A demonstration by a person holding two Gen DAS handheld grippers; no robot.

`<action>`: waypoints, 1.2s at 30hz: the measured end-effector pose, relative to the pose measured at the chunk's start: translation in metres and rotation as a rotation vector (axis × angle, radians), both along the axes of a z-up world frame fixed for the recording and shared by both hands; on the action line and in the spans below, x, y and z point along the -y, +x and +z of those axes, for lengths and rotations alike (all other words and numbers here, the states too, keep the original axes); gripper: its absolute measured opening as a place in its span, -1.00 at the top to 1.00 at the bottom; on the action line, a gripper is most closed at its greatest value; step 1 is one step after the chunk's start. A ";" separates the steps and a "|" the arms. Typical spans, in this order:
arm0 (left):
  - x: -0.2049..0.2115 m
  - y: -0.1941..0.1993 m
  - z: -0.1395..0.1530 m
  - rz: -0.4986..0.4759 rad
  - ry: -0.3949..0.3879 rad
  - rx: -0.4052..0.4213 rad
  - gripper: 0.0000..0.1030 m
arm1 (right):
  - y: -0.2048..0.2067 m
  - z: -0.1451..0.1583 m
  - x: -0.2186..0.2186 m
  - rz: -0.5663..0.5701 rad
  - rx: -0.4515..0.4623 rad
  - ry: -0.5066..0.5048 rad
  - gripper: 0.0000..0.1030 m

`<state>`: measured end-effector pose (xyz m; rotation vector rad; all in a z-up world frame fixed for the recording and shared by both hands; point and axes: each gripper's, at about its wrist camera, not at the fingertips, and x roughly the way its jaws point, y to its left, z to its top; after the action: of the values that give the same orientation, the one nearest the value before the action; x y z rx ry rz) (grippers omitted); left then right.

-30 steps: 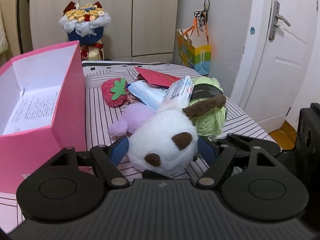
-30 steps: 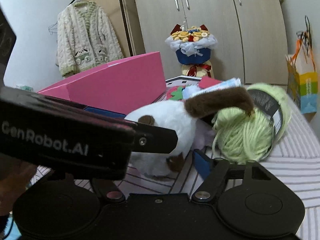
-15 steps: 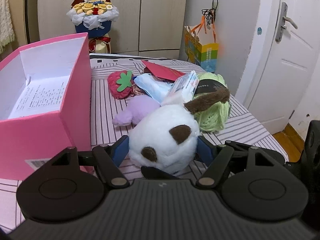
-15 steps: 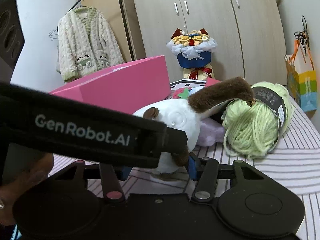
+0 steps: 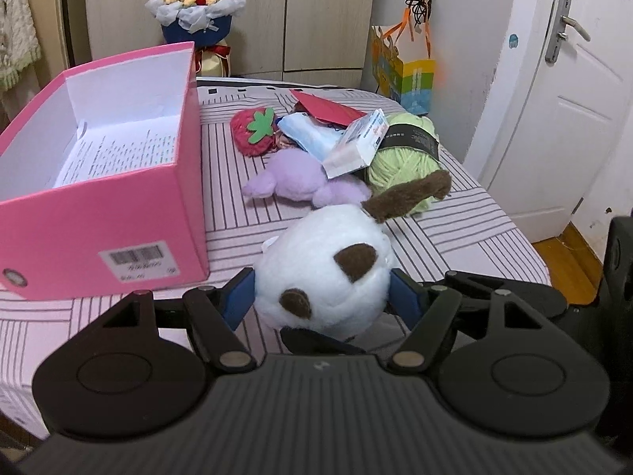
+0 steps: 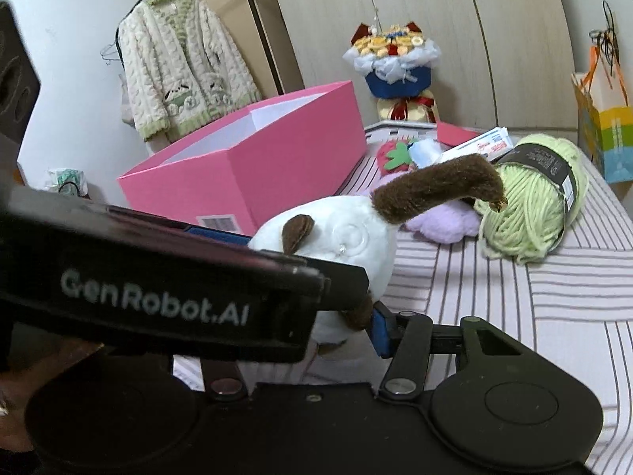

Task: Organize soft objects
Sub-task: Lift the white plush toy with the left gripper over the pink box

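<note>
A white plush toy (image 5: 328, 273) with brown patches and a long brown ear is held over the striped bed. My left gripper (image 5: 322, 297) is shut on it, blue pads pressing both sides. My right gripper (image 6: 328, 328) grips the same plush toy (image 6: 348, 237) lower down. Its right pad (image 6: 379, 328) presses the toy. Its left finger is hidden behind the left gripper's black body. An open pink box (image 5: 118, 213) stands to the left. Behind the toy lie a purple plush (image 5: 300, 178), a green yarn ball (image 5: 407, 158) and a strawberry plush (image 5: 253, 134).
Tissue packets (image 5: 356, 146) and a red envelope (image 5: 324, 109) lie among the soft things. A bouquet (image 5: 194, 8) stands by the wardrobe. A gift bag (image 5: 407, 75) hangs on the wall, and a white door (image 5: 573, 118) is at the right. The bed edge (image 5: 526, 261) drops to the floor at the right.
Both grippers have pulled back and risen with the white plush toy, away from the pile. The right gripper's jaws narrowed onto the toy. More of the pink box's inside shows.
</note>
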<state>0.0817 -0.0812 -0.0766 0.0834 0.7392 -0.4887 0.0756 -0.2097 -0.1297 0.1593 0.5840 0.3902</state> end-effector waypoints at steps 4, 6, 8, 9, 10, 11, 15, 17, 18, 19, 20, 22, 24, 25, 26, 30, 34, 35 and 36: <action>-0.009 -0.012 0.009 0.003 0.003 -0.008 -0.36 | -0.007 0.009 -0.008 0.008 -0.038 0.008 -0.13; -0.019 -0.017 0.014 0.009 -0.015 -0.017 -0.36 | -0.014 0.015 -0.017 0.016 -0.029 -0.011 -0.13; -0.029 -0.021 0.021 0.015 -0.032 -0.026 -0.36 | -0.021 0.022 -0.026 0.026 -0.022 -0.029 -0.13; -0.034 -0.024 0.025 0.018 -0.038 -0.031 -0.36 | -0.024 0.026 -0.031 0.031 -0.019 -0.041 -0.13; -0.037 -0.027 0.028 0.020 -0.041 -0.033 -0.36 | -0.027 0.031 -0.035 0.034 -0.020 -0.050 -0.13; -0.042 -0.029 0.032 0.022 -0.044 -0.037 -0.36 | -0.029 0.035 -0.039 0.038 -0.025 -0.055 -0.13; -0.062 -0.035 0.045 0.026 -0.064 -0.053 -0.36 | -0.036 0.054 -0.059 0.064 -0.031 -0.096 -0.13; -0.074 -0.039 0.051 0.026 -0.071 -0.042 -0.36 | -0.037 0.062 -0.066 0.075 -0.028 -0.103 -0.13; -0.077 -0.039 0.054 0.027 -0.073 -0.035 -0.36 | -0.037 0.066 -0.070 0.080 -0.024 -0.106 -0.13; -0.082 -0.039 0.058 0.029 -0.077 -0.028 -0.36 | -0.036 0.069 -0.075 0.084 -0.017 -0.111 -0.13; -0.086 -0.039 0.061 0.031 -0.080 -0.023 -0.36 | -0.036 0.073 -0.079 0.089 -0.011 -0.118 -0.13; -0.096 -0.037 0.069 0.031 -0.083 -0.010 -0.36 | -0.036 0.081 -0.088 0.094 0.003 -0.127 -0.13; -0.103 -0.033 0.077 0.030 -0.087 0.001 -0.36 | -0.030 0.090 -0.096 0.099 0.012 -0.135 -0.13; -0.106 -0.030 0.081 0.026 -0.089 0.010 -0.36 | -0.028 0.095 -0.099 0.100 0.020 -0.140 -0.13; -0.110 -0.026 0.085 0.024 -0.089 0.019 -0.36 | -0.024 0.100 -0.102 0.105 0.030 -0.145 -0.13; -0.123 -0.007 0.101 0.025 -0.082 0.053 -0.36 | -0.002 0.113 -0.113 0.128 0.071 -0.154 -0.13; -0.133 0.024 0.112 0.020 -0.070 0.067 -0.36 | 0.028 0.122 -0.119 0.142 0.086 -0.135 -0.13; -0.135 0.033 0.115 0.012 -0.066 0.070 -0.36 | 0.036 0.124 -0.121 0.141 0.086 -0.135 -0.13; -0.135 0.041 0.117 0.004 -0.064 0.071 -0.36 | 0.044 0.127 -0.123 0.140 0.089 -0.142 -0.13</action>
<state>0.1231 0.0542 0.0401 0.0397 0.6538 -0.5028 0.1197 -0.0865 -0.0023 -0.0352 0.5340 0.4872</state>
